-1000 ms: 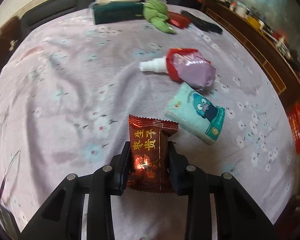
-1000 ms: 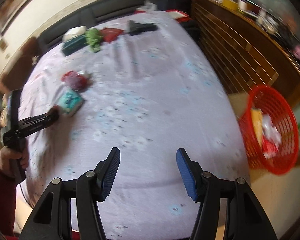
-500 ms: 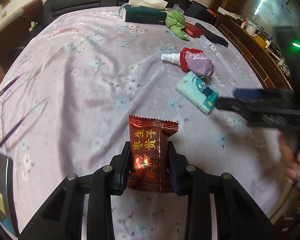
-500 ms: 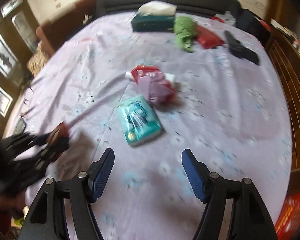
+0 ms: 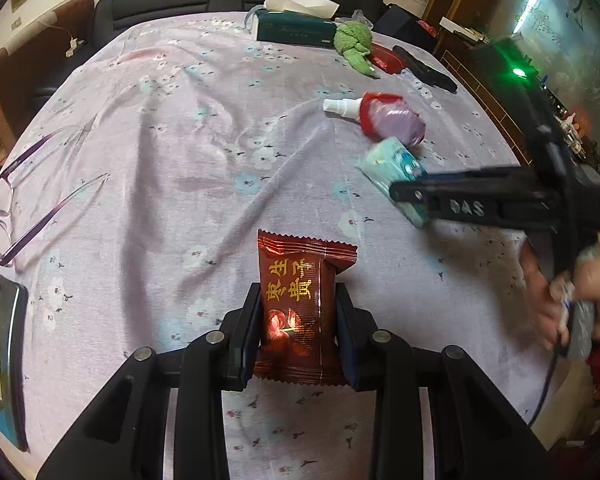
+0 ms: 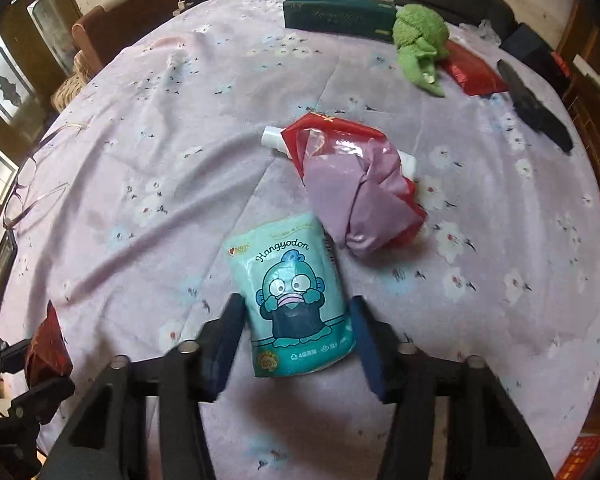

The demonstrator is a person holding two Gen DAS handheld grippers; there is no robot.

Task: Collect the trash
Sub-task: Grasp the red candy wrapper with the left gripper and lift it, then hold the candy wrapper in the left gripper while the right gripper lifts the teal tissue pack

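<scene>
On the lilac flowered bed cover [image 6: 172,168], near the middle: teal tissue pack [image 6: 294,300] lying flat between the blue pads of the right gripper [image 6: 296,336]. Jaws closing on it, a sliver of gap on each side, pads not yet pressing. Just beyond the pack, touching its far right corner: crumpled red and purple bag [image 6: 356,184] over a white spray bottle [image 6: 274,138]. At the far edge: dark green tissue box [image 6: 338,16], green cloth [image 6: 420,46], red packet [image 6: 474,70], black case [image 6: 534,104]. Far left: spectacles [image 6: 28,200]. In the left wrist view: left gripper [image 5: 298,334] clamped on a dark red snack wrapper [image 5: 300,300], held upright above the cover, gold characters facing the camera. Near left edge there: black phone [image 5: 2,356] lying flat. Right side of that view: a hand [image 5: 572,292] on the right gripper's handle, its black fingers over the tissue pack.
</scene>
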